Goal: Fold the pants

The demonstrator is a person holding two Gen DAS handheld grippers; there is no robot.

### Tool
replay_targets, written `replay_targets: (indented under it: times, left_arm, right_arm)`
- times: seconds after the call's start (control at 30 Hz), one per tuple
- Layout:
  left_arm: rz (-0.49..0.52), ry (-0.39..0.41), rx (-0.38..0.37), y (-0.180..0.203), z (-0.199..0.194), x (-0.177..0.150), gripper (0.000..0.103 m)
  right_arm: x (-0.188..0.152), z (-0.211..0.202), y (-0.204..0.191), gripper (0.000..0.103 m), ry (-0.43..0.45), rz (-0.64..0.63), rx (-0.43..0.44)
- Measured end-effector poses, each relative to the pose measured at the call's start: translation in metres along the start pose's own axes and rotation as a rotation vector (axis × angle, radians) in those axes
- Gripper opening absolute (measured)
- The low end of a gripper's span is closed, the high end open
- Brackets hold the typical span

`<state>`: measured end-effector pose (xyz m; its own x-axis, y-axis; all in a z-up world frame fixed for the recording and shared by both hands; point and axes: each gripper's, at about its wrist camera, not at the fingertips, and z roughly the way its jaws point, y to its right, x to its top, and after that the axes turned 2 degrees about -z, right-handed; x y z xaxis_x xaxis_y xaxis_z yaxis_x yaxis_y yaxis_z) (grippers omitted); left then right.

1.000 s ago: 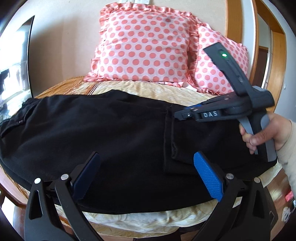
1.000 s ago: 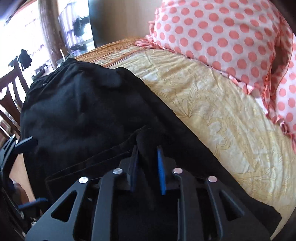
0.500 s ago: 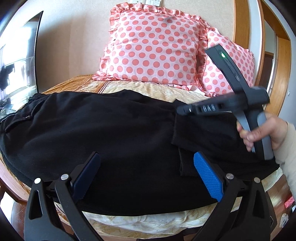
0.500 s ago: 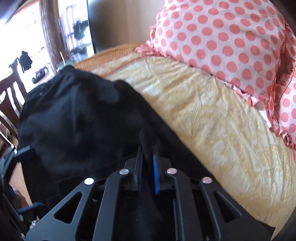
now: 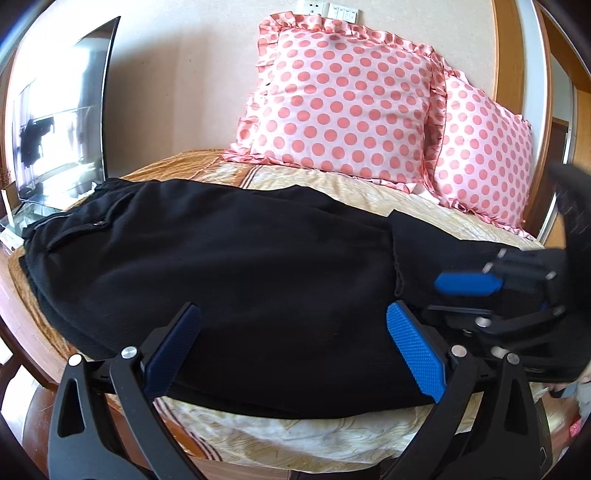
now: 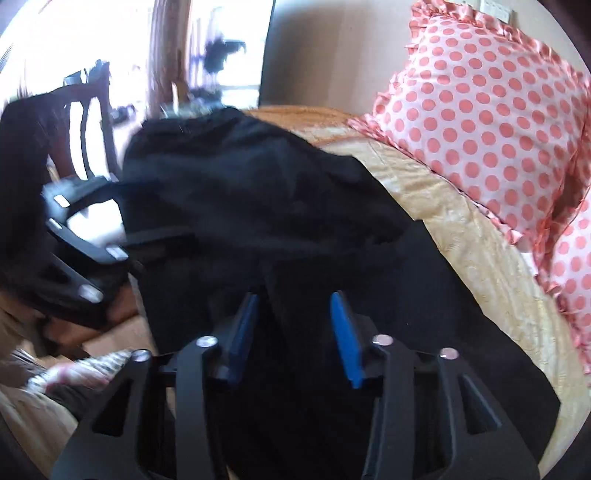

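Bed (image 5: 325, 435) carries black pants (image 5: 229, 266) beneath both wide-spread, empty grippers (image 5: 295, 350) (image 6: 293, 332).

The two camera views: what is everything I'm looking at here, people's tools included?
Pants: one, black, laid lengthwise across the bed, one end folded over near the right gripper.
Bed cover: one, pale yellow and gold patterned, under the pants.
Pillows: two, pink with red dots and frills, propped against the wall behind the pants.
Television: one, dark framed, reflecting a window, at the left.
Wall sockets: a white row above the pillows.
Chair: one, dark wood, beyond the pants in the right wrist view.
Left gripper: black with blue pads, wide open over the near edge of the pants.
Right gripper: black with blue pads, open, black cloth between the pads.
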<state>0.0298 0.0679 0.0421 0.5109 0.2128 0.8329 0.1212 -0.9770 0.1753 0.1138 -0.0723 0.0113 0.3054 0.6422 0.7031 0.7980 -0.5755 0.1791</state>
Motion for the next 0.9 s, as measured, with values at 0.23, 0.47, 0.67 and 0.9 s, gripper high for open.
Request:
replay_targets:
  times: [0.23,0.47,0.67,0.9]
  left_arm:
    - [-0.034,0.036,0.025,-0.012,-0.011,0.005,0.101]
    - [-0.068,0.051,0.047,-0.024,-0.015,0.011,0.101]
    - [-0.081,0.078,0.118,-0.044,-0.027,0.012,0.101]
    - [-0.121,0.073,0.119,-0.054,-0.024,0.014,0.101]
  right_arm:
    - [-0.015,-0.016,-0.013,0.005,0.051,0.087,0.15]
    - [-0.02,-0.021,-0.018,0.016,0.044,0.109,0.112]
    - [-0.047,-0.065,0.019,0.045,0.179,0.269,-0.102]
    - [-0.113,-0.091,0.074,0.045,0.169,0.531,-0.373]
